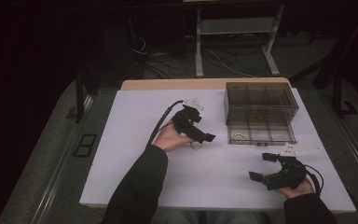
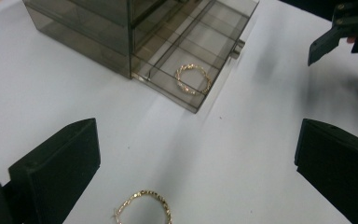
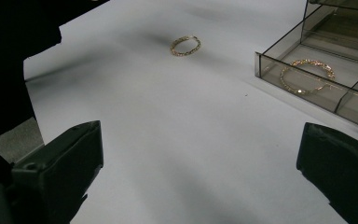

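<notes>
A gold chain bracelet (image 2: 144, 207) lies on the white table just in front of my left gripper (image 2: 196, 140), whose jaws stand wide apart over it with nothing between them. In the high view this bracelet (image 1: 196, 145) peeks out under the left gripper (image 1: 203, 140). A second gold bracelet (image 2: 193, 79) rests in the front left compartment of the pulled-out drawer (image 2: 165, 89) of a smoked clear box (image 1: 261, 98). My right gripper (image 1: 262, 166) is open near the table's front right, facing the loose bracelet (image 3: 185, 45) and the bracelet in the drawer (image 3: 306, 74).
The drawer (image 1: 279, 140) sticks out from the box toward the front edge, with a small knob (image 2: 239, 45) on its front. A white sheet (image 1: 135, 154) covers the table. Cables and a white stand (image 1: 235, 42) are on the floor behind.
</notes>
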A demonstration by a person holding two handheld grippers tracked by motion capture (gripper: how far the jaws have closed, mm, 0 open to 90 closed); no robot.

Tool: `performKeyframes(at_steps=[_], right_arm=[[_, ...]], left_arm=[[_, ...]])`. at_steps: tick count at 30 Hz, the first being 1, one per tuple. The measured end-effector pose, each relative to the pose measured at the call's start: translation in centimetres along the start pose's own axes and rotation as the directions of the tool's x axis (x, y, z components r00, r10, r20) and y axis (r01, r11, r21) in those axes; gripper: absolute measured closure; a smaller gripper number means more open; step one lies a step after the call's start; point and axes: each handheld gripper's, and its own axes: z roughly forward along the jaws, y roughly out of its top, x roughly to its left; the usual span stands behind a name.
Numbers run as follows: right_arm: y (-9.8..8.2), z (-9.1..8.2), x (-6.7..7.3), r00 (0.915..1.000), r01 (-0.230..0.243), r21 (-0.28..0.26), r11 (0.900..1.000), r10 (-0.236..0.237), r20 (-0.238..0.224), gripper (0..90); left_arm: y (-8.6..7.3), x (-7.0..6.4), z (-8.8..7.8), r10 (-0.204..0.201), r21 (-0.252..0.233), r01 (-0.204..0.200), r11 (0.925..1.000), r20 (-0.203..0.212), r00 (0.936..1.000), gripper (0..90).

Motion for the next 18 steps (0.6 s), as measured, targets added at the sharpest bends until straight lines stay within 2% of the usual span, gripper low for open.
performKeyframes(at_steps=[5, 10, 11, 15, 18], right_arm=[[0.0, 0.0, 0.0, 1.0000, -0.001, 0.001, 1.000, 0.001, -0.001, 0.0], [0.0, 0.0, 0.0, 1.0000, 0.001, 0.005, 1.000, -0.001, -0.002, 0.0], [0.0, 0.0, 0.0, 1.0000, 0.001, 0.005, 1.000, -0.001, -0.002, 0.0], [0.0, 0.0, 0.0, 1.0000, 0.002, 0.007, 1.000, -0.002, -0.004, 0.0], [0.0, 0.0, 0.0, 1.0000, 0.003, 0.009, 1.000, -0.003, -0.004, 0.0]], left_arm=[[-0.5, 0.2, 0.3, 0.008, 0.020, -0.008, 0.9998, 0.003, 1.0000, 0.0], [-1.2, 0.4, 0.8, 0.013, 0.064, -0.013, 0.9979, 0.003, 0.9999, 0.0], [-1.4, 0.4, 1.0, 0.006, 0.058, -0.007, 0.9983, 0.004, 1.0000, 0.6], [-1.8, 0.4, 1.2, 0.022, 0.089, -0.022, 0.9958, 0.001, 0.9998, 3.3], [-2.1, 0.4, 1.3, 0.019, 0.108, -0.019, 0.9939, 0.008, 0.9998, 4.1]])
